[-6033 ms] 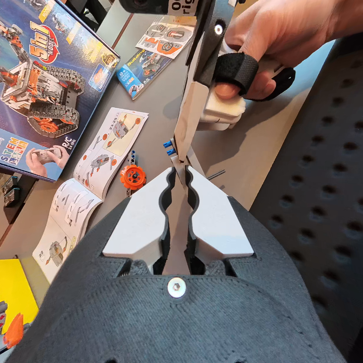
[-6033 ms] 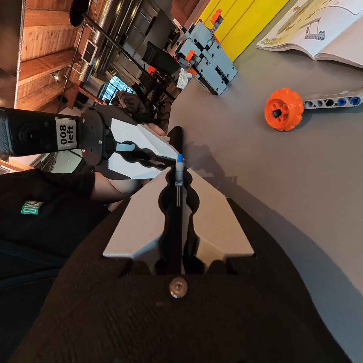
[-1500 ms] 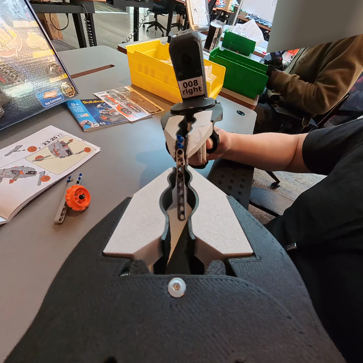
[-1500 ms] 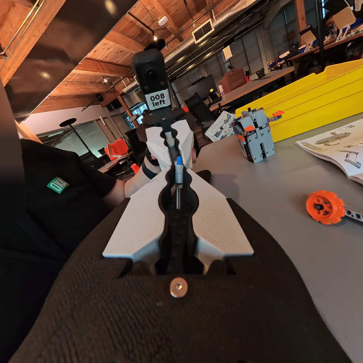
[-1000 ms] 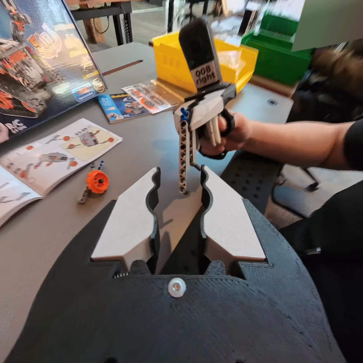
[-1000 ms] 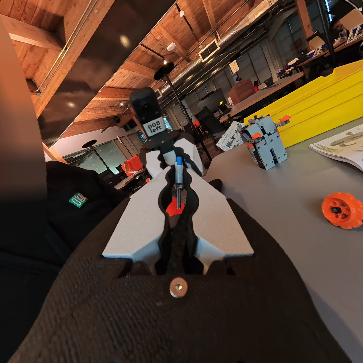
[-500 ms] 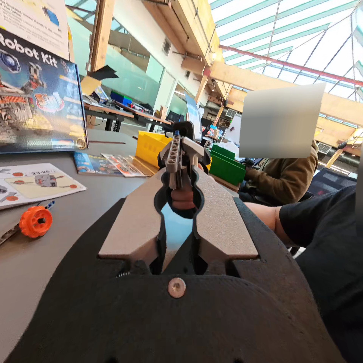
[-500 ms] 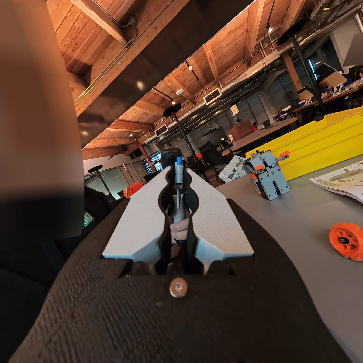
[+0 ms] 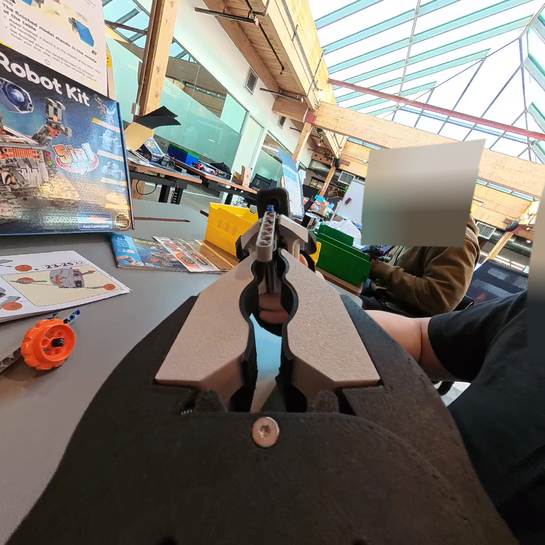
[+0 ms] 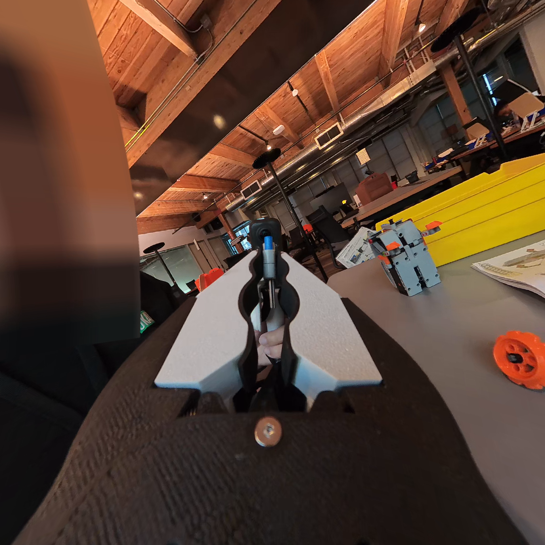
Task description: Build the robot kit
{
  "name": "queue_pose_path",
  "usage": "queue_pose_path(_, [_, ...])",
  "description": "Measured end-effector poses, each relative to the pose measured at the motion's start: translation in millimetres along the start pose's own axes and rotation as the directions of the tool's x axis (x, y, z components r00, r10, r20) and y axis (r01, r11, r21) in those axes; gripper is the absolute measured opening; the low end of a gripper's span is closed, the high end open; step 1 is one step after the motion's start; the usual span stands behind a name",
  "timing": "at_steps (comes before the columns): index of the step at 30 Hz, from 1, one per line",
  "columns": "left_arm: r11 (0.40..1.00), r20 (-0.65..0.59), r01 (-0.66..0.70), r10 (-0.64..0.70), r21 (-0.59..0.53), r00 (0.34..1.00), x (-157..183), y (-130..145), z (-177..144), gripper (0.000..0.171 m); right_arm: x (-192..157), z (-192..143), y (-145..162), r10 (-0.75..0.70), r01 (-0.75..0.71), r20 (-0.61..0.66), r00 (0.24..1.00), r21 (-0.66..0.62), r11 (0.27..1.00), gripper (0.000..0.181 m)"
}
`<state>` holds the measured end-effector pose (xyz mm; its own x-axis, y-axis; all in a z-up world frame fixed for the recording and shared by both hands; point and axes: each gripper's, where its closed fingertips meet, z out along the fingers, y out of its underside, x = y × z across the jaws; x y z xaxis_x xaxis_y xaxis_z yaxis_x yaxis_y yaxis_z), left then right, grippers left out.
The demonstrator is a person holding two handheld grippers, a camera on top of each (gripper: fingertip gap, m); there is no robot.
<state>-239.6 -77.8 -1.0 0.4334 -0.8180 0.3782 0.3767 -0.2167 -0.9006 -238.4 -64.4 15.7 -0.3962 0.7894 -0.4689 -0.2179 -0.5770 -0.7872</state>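
My two grippers face each other tip to tip above the grey table. My right gripper is shut on a grey beam with holes that carries a blue pin at its end. The beam shows edge-on in the right wrist view. My left gripper has its jaws closed in on the beam's near end. The right gripper shows just behind the beam in the left wrist view. A hand holds each gripper.
An orange wheel on a second grey beam lies on the table to the left, also in the right wrist view. Instruction booklet, kit box, yellow bin, green bins, grey block assembly. A seated person is behind. The grippers are tip to tip, or close to it.
My left gripper opened and let go of the beam a second ago, then tilted up level and closed on the beam's end again. The right gripper kept hold and tilted up.
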Motion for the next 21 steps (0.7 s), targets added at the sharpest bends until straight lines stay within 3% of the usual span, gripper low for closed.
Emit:
queue_pose_path(14, [0.998,0.002,-0.016,0.016,0.059,1.000,2.1,-9.3,0.1,0.005,-3.6,1.4,-0.4,-0.008,0.007,0.016,1.000,0.004,1.000,0.006])
queue_pose_path(19, [0.998,0.062,-0.059,0.057,0.029,0.996,-9.4,-5.7,1.4,0.006,12.4,-2.5,1.2,0.155,-0.155,-0.013,0.988,0.032,0.987,0.006])
queue_pose_path(21, [0.997,0.118,-0.081,0.078,0.018,0.990,-18.2,-4.8,-1.0,0.015,19.9,-6.0,0.8,0.218,-0.216,-0.023,0.976,0.057,0.975,0.006])
